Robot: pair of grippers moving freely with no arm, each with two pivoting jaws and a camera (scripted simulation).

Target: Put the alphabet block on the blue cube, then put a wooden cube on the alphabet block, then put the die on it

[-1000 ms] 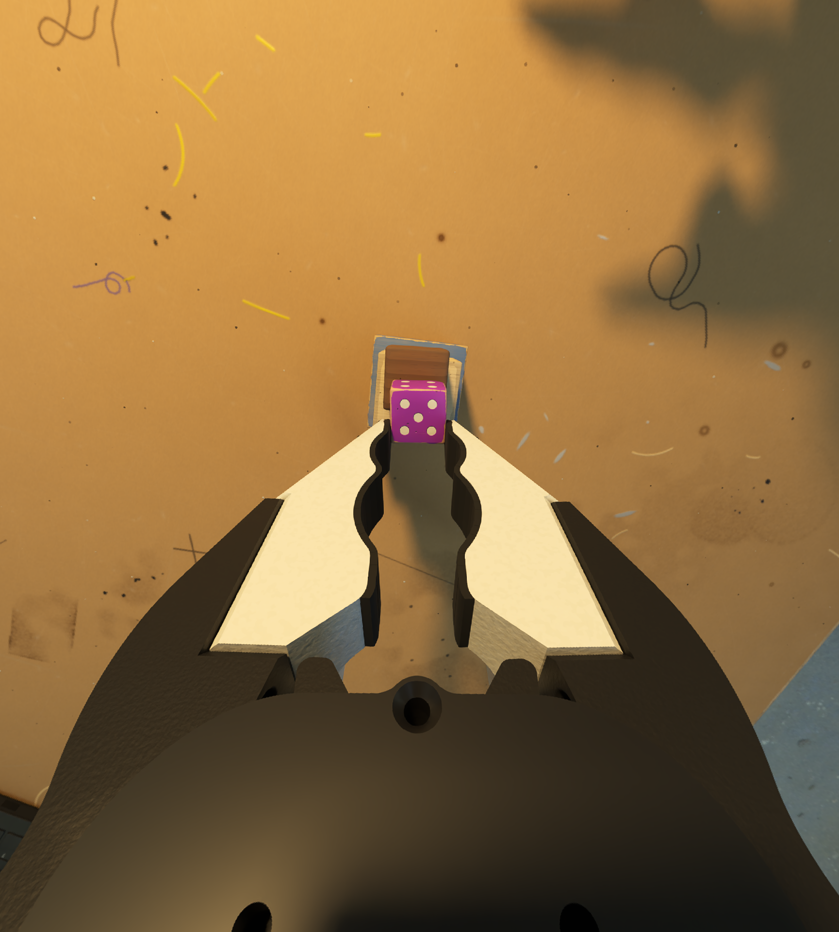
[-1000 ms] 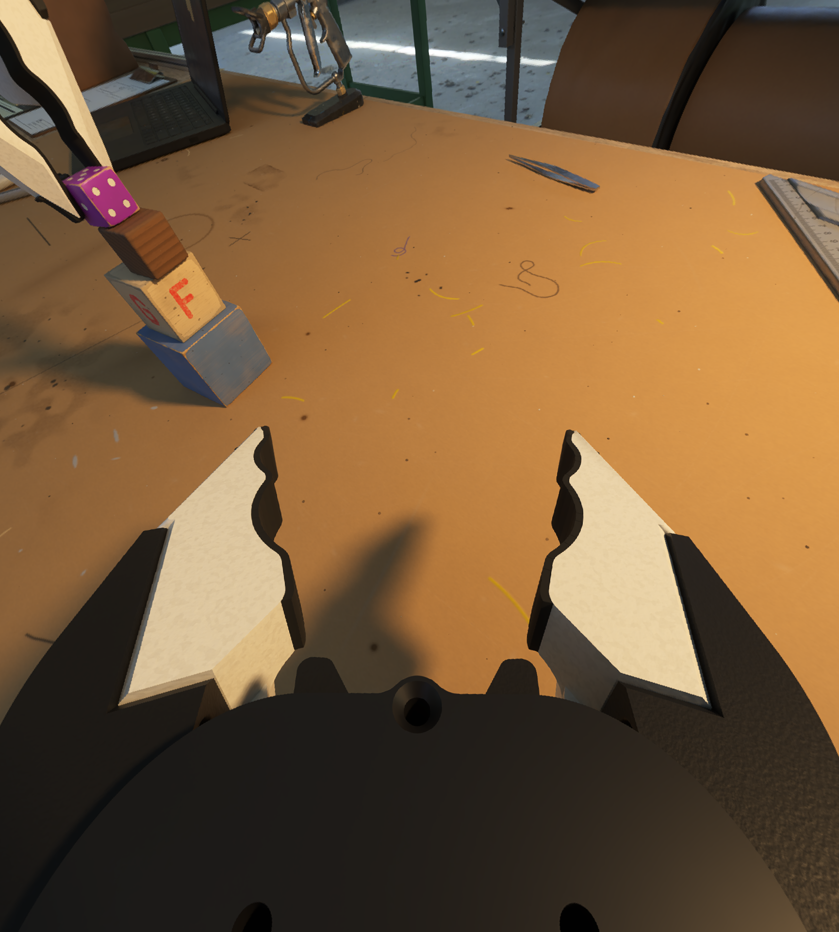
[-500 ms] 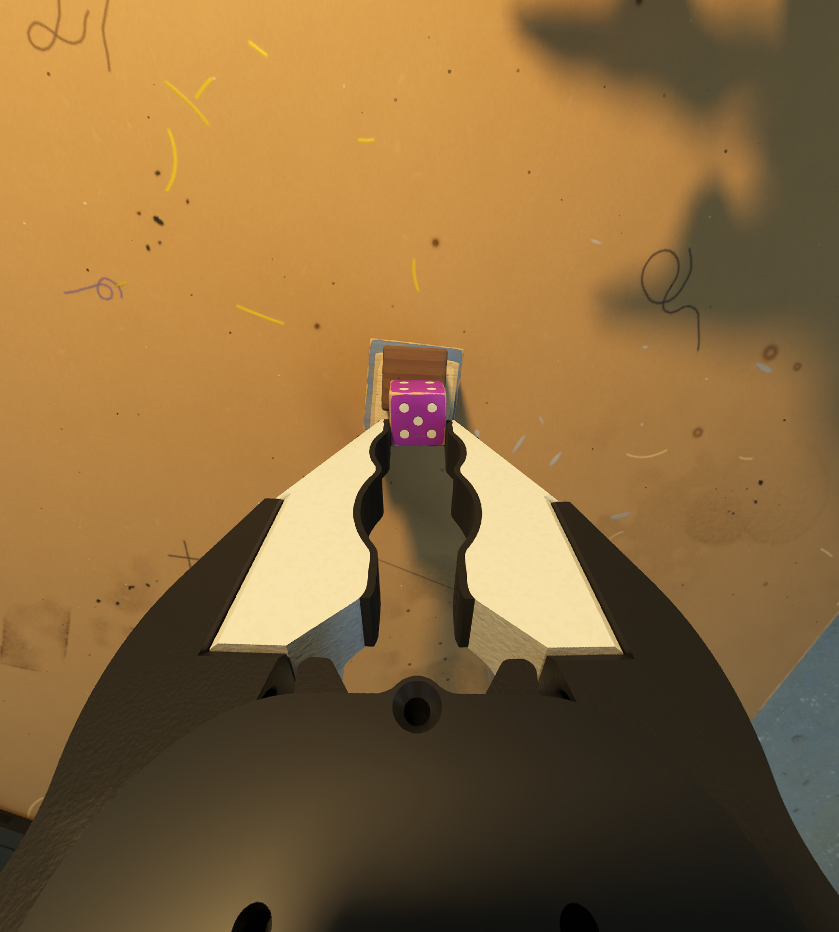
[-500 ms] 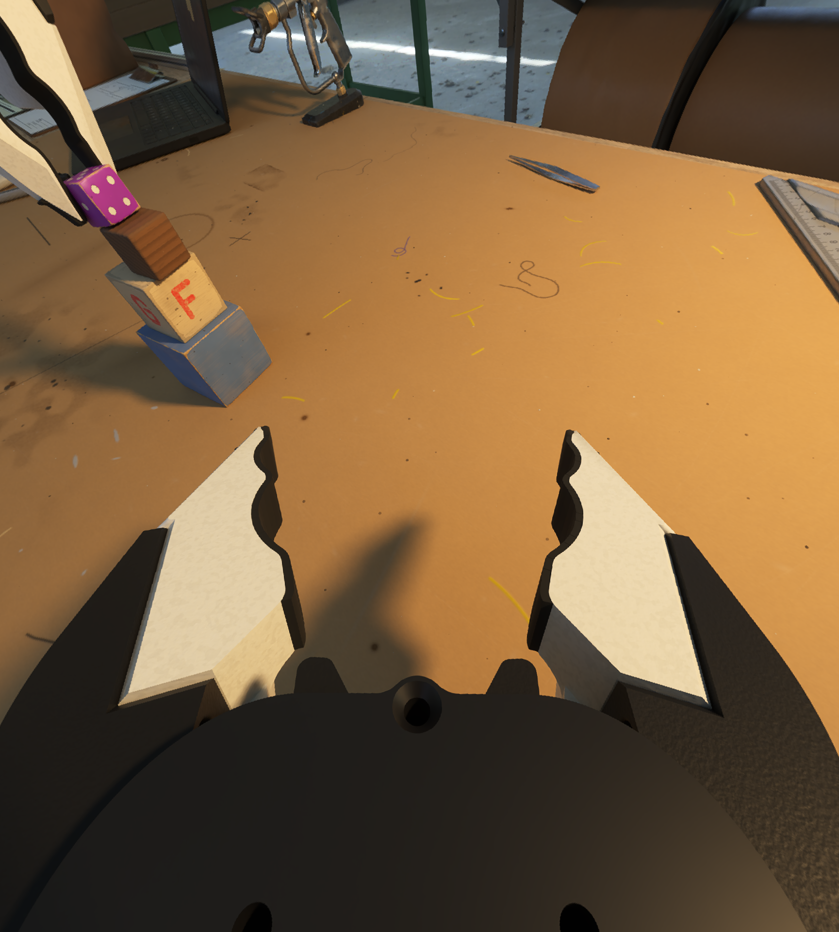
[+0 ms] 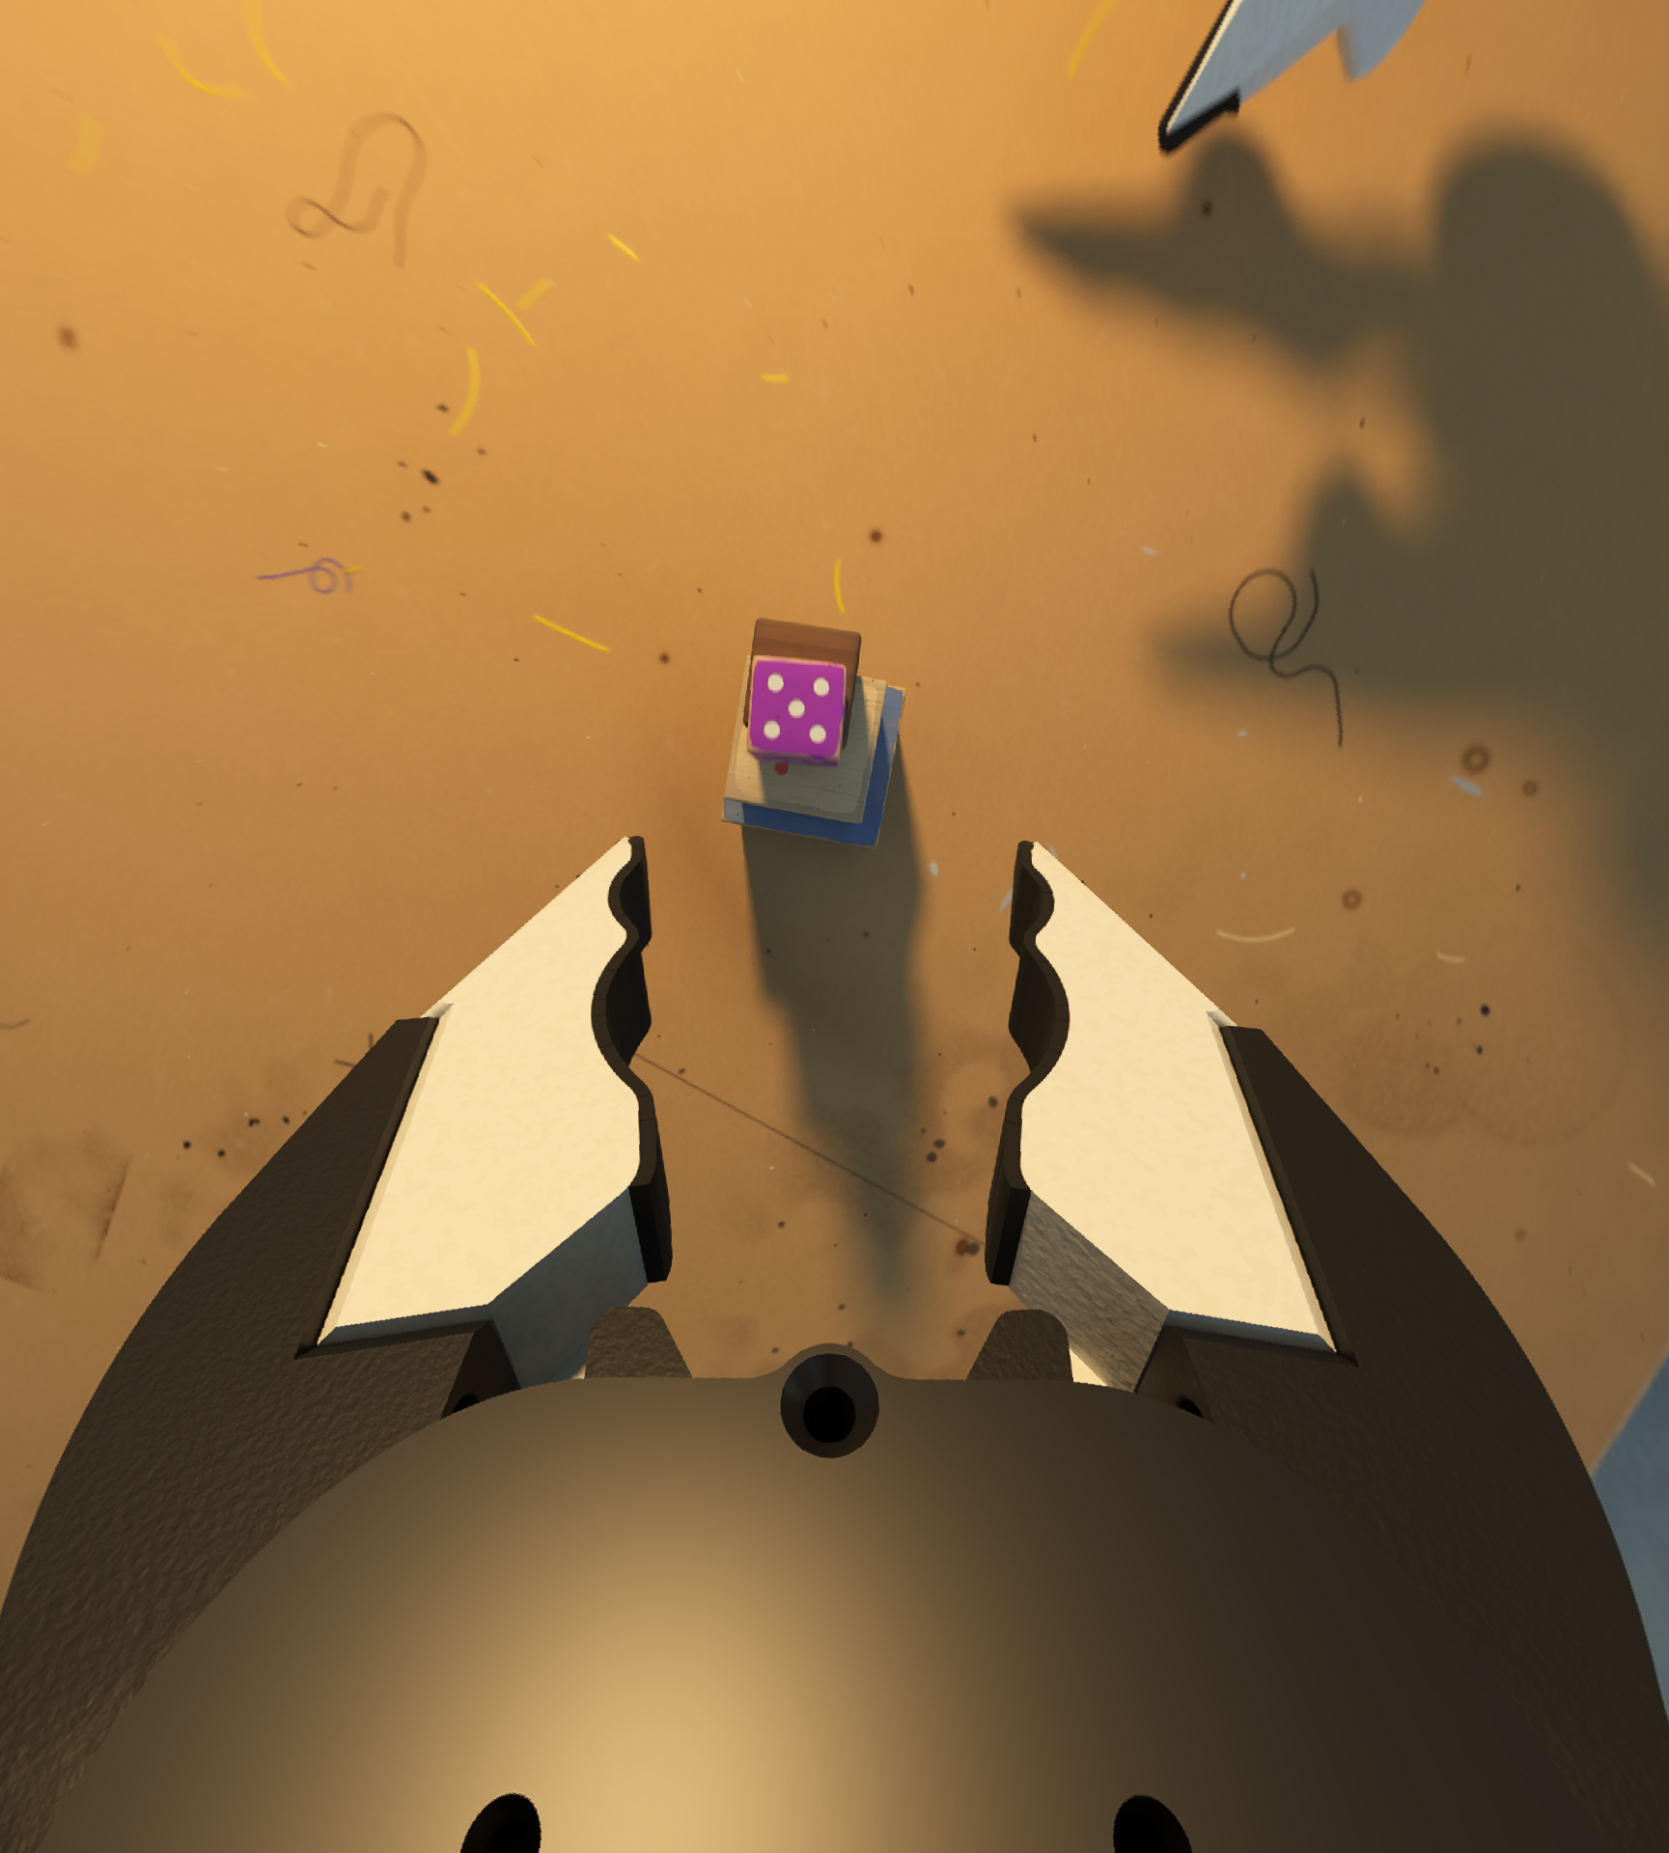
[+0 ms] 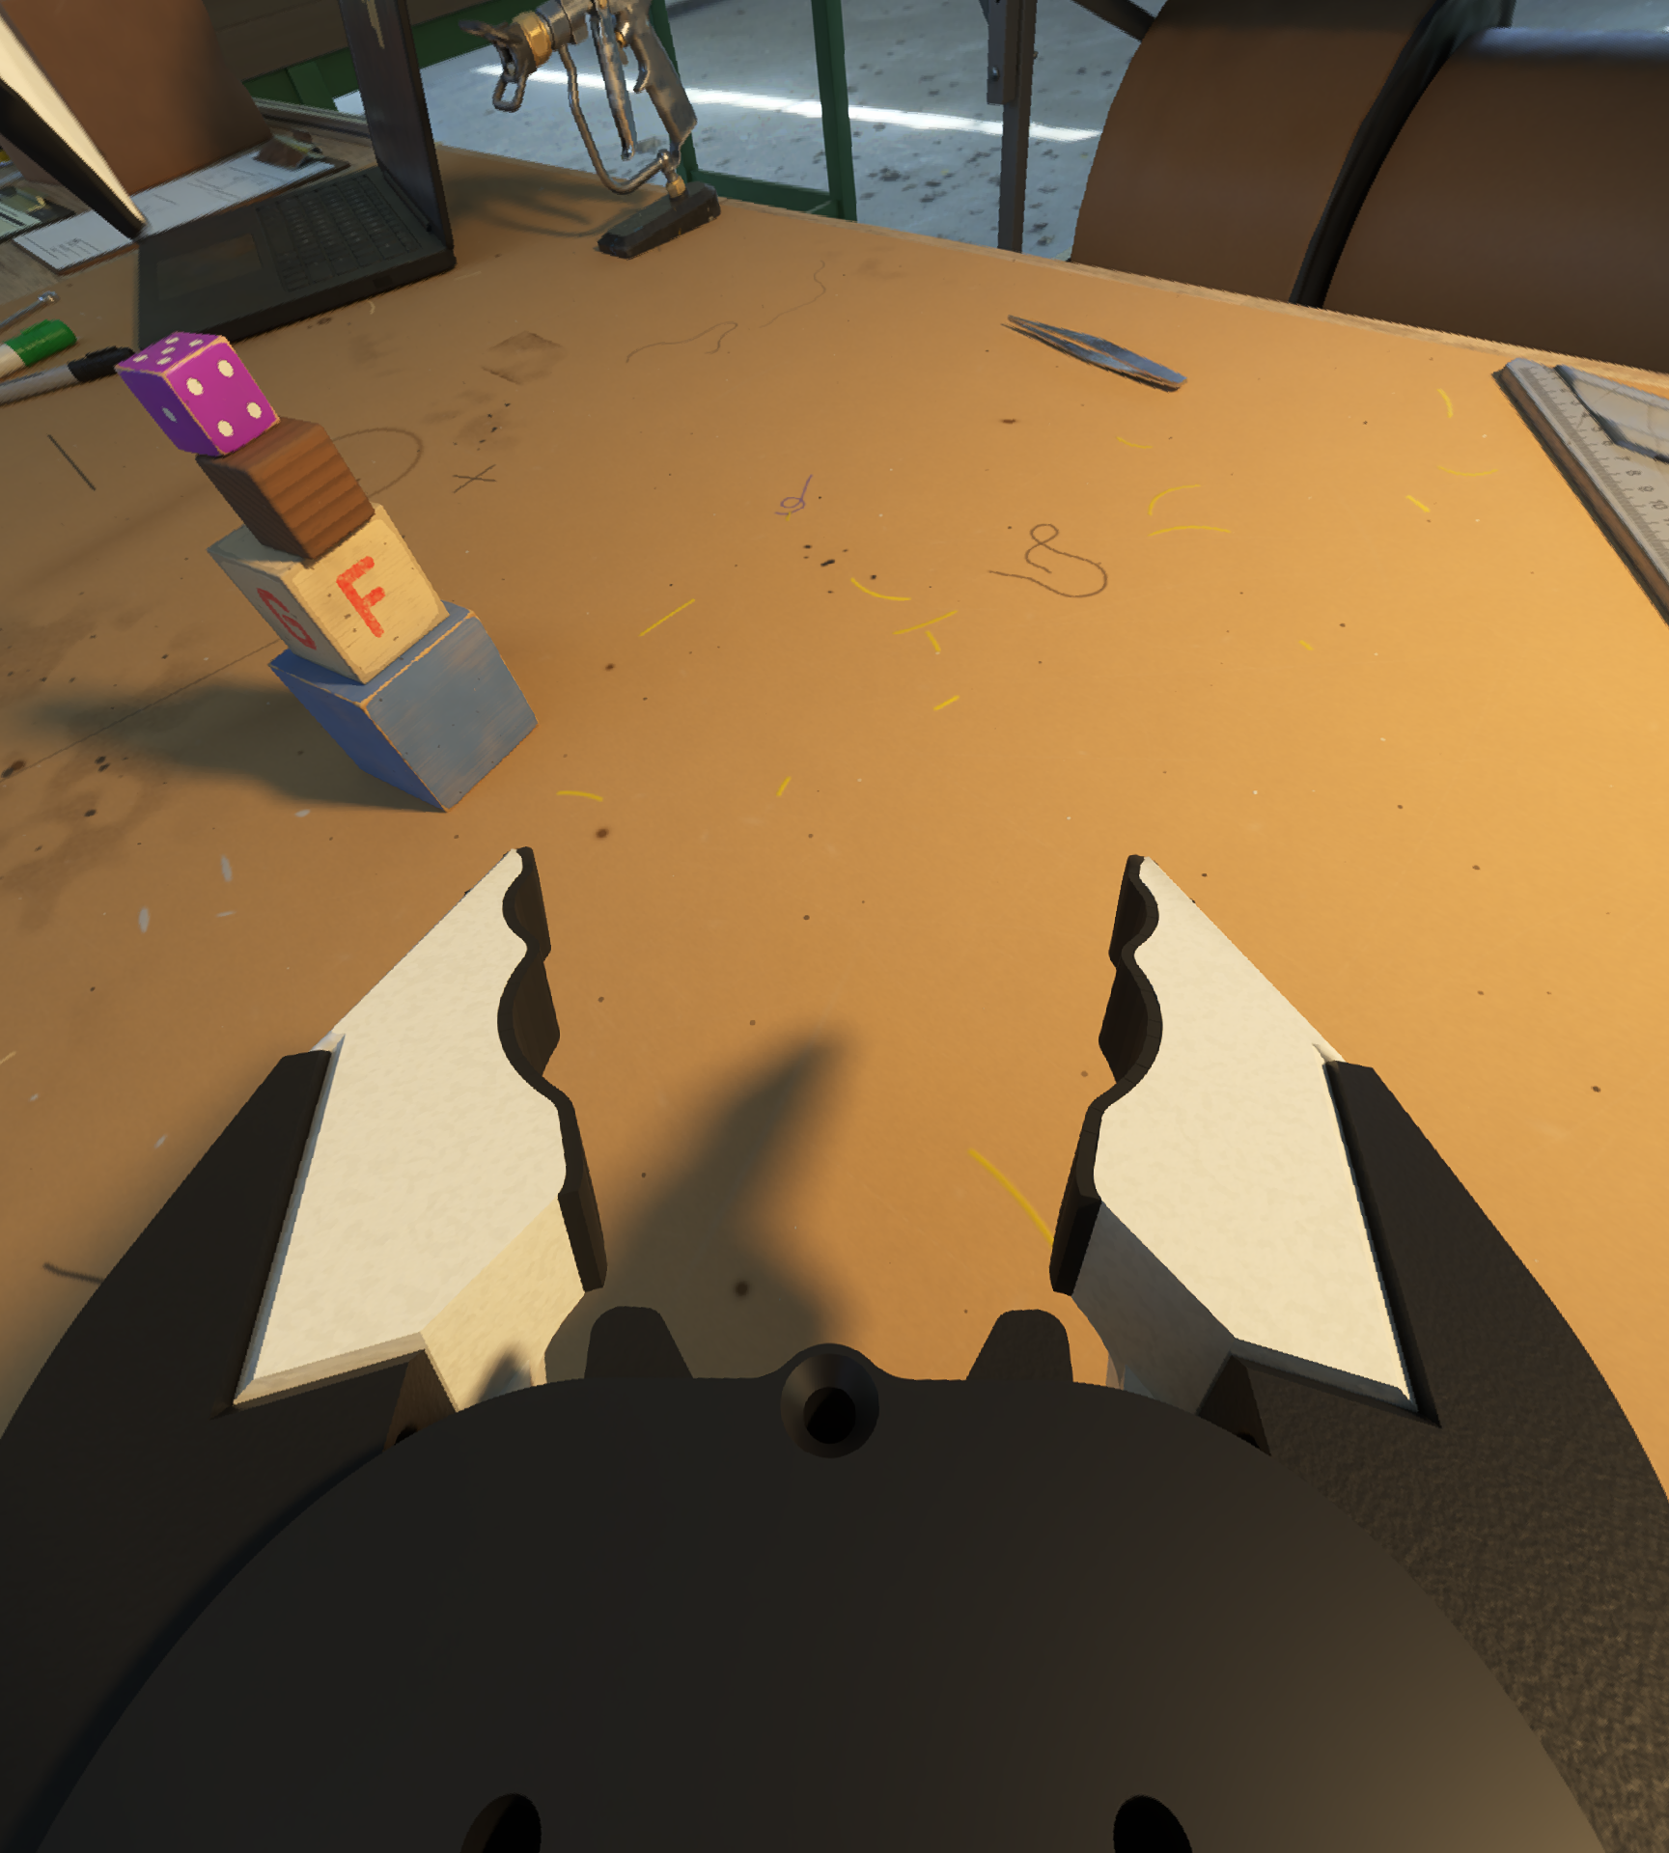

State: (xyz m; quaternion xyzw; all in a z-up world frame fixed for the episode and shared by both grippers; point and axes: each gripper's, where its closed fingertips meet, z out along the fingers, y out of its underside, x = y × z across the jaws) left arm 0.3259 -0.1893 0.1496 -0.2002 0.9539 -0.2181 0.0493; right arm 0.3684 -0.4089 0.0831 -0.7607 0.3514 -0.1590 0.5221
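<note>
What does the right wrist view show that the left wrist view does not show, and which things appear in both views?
Only the right wrist view shows the open black laptop, the metal spray gun, the steel ruler and the pens at the table's far side. Only the left wrist view shows the tower from above, with the open left gripper clear of it. Both show the magenta die on the dark wooden cube, the pale alphabet block, the blue cube and the orange tabletop.
</note>
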